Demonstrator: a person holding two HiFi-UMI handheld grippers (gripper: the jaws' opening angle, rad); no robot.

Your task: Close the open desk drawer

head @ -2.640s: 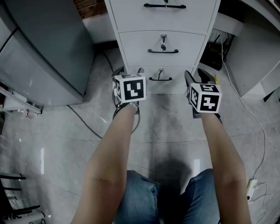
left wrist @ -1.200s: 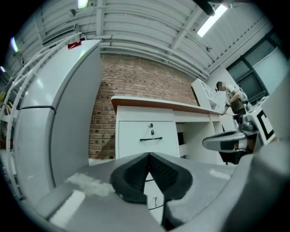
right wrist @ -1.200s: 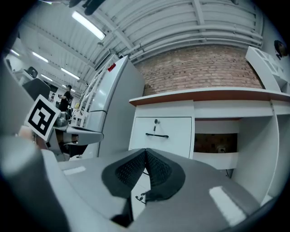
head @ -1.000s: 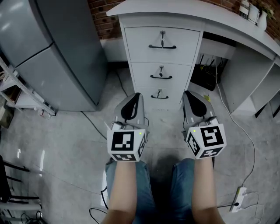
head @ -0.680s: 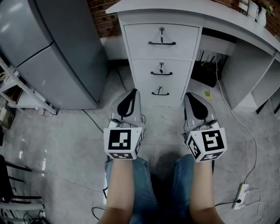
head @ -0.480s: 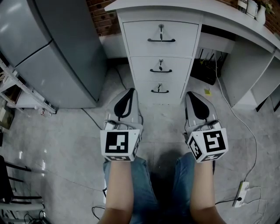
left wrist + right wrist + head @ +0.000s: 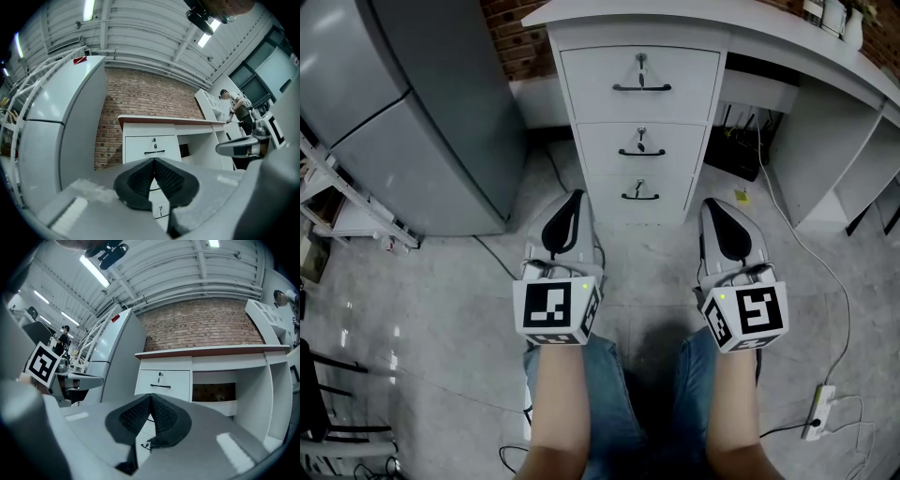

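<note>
- The left hand-held gripper (image 7: 573, 199) has its jaws pressed together, empty, touching nothing.
- The right hand-held gripper (image 7: 713, 204) is likewise closed and empty.
- The desk drawers (image 7: 602, 141) stand ahead of both, apart.

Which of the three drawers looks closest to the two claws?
The bottom drawer, down by the floor. In the head view it lies just past the left claw and right claw; the middle drawer and top drawer sit farther off.
</note>
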